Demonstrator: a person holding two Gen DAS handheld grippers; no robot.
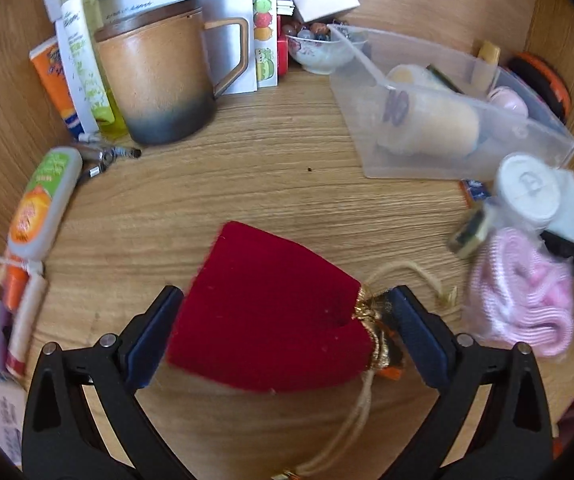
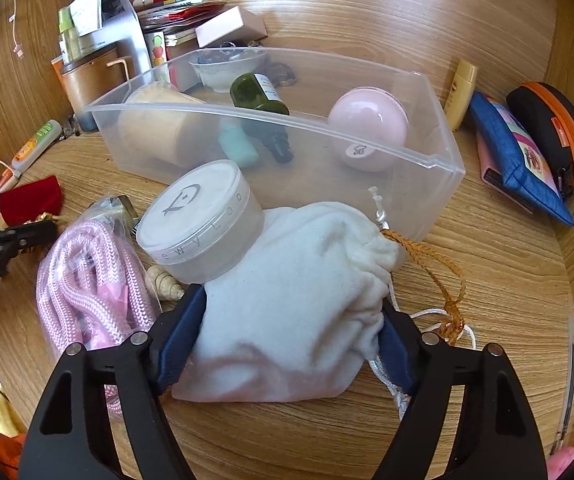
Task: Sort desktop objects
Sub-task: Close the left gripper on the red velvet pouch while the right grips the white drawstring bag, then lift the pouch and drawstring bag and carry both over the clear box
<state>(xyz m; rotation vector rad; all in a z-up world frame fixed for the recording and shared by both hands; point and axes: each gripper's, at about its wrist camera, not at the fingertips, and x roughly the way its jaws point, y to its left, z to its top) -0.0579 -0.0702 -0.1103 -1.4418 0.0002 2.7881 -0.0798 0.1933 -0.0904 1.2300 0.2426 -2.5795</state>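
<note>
Nearest in the right wrist view, the right tool [image 2: 291, 344] has its blue pads pressed against both flanks of the white drawstring pouch [image 2: 299, 292], which lies on the desk [image 2: 487, 280] just in front of the clear plastic bin [image 2: 439, 168]; a round white jar [image 2: 203, 220] leans on the pouch's far side. In the left wrist view, the left tool [image 1: 283, 320] straddles the red velvet pouch [image 1: 275, 312], one pad at its gold-tied neck, the other at its flat end, though whether it truly grips I cannot tell. A coil of pink rope [image 2: 87, 288] lies between the two pouches. Farther off, the bin holds a green bottle [image 2: 263, 100] and a pink ball [image 2: 367, 128]. The step looks like picking up both pouches; next comes a firm squeeze, lifting clear of the jar, then carrying over the bin's near wall.
</note>
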